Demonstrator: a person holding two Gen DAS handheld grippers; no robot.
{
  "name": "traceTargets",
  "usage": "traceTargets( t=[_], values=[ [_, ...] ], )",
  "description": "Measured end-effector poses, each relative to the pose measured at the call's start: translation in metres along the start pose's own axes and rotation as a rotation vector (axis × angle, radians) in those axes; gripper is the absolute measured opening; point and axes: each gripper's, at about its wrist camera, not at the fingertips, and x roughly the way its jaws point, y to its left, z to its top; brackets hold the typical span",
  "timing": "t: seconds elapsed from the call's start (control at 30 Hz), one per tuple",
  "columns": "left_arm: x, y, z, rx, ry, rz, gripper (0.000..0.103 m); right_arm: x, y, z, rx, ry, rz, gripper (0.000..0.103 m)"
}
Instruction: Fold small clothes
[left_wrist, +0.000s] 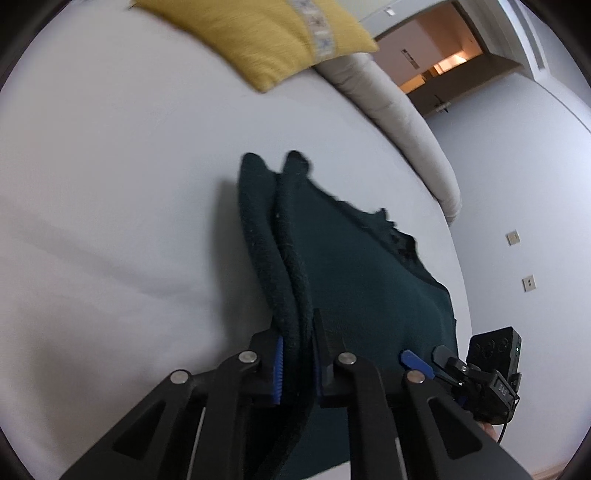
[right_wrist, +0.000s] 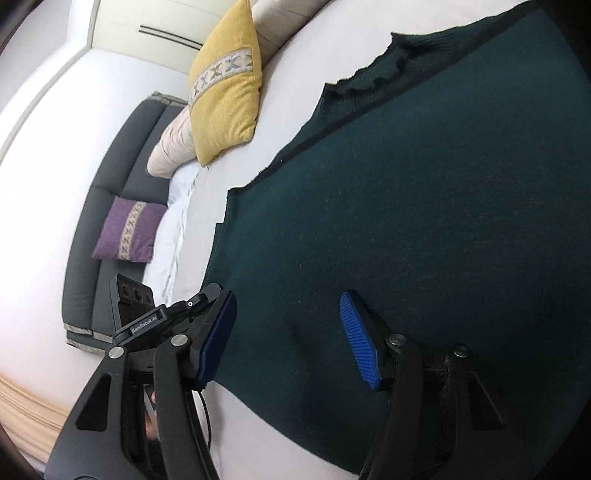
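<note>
Your white bed (left_wrist: 110, 221) fills most of both views, and the dark green knit garment (right_wrist: 406, 221) lies spread across it, covering the right and centre of your right wrist view. Its ribbed, wavy-edged hem (right_wrist: 373, 74) runs along the far side, and a darker seam line crosses the fabric diagonally below that. In your left wrist view the same garment rises off the sheet as a doubled, thick rolled edge (left_wrist: 284, 236) that leads straight back into your left gripper.

Against the headboard end, a long beige bolster (left_wrist: 402, 122) lies along the mattress edge, with a yellow cushion (right_wrist: 227, 99) bearing a patterned band leaning beside it. In your right wrist view a dark grey sofa (right_wrist: 110, 192) stands past the bed, and a purple cushion (right_wrist: 129, 229) with a similar band rests on it. In the left view, a doorway (left_wrist: 443, 55) opens onto a warm-lit room beyond the pale wall.

Your left gripper (left_wrist: 297, 369) has its jaws pressed in on the garment's doubled edge, the blue ribbed pad on one side tight against the cloth. Your right gripper (right_wrist: 288, 336) hangs over the near part of the garment with its jaws spread wide, blue pads (right_wrist: 360, 343) well apart and nothing between them but the fabric below; whether the tips touch the cloth you cannot tell.
</note>
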Motion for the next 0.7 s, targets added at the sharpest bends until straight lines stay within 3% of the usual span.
traceTargets(
  t=[0.17,0.33,0.47,0.57,0.6,0.7],
  values=[
    [0.006,-0.072,-0.005,0.108,0.009,-0.025,0.012,-0.028,-0.015,0.014,0.055,-0.046,0.024,0.058],
    [0.053,-0.150,-0.026,0.179,0.047,-0.104,0.012,-0.063,-0.050,0.037,0.162,-0.105,0.090,0.058],
    [0.112,-0.168,-0.048,0.174,0.129,-0.125,0.014,-0.065,-0.082,0.052,0.263,-0.075,0.151,0.058],
    [0.117,-0.166,-0.059,0.137,0.162,-0.173,0.016,-0.060,-0.086,0.056,0.256,-0.053,0.173,0.058],
    [0.107,-0.169,-0.060,0.142,0.158,-0.195,0.019,-0.059,-0.085,0.057,0.248,-0.050,0.171,0.058],
    [0.069,-0.171,-0.059,0.144,0.118,-0.301,0.040,-0.055,-0.086,0.055,0.242,-0.046,0.168,0.058]
  ],
)
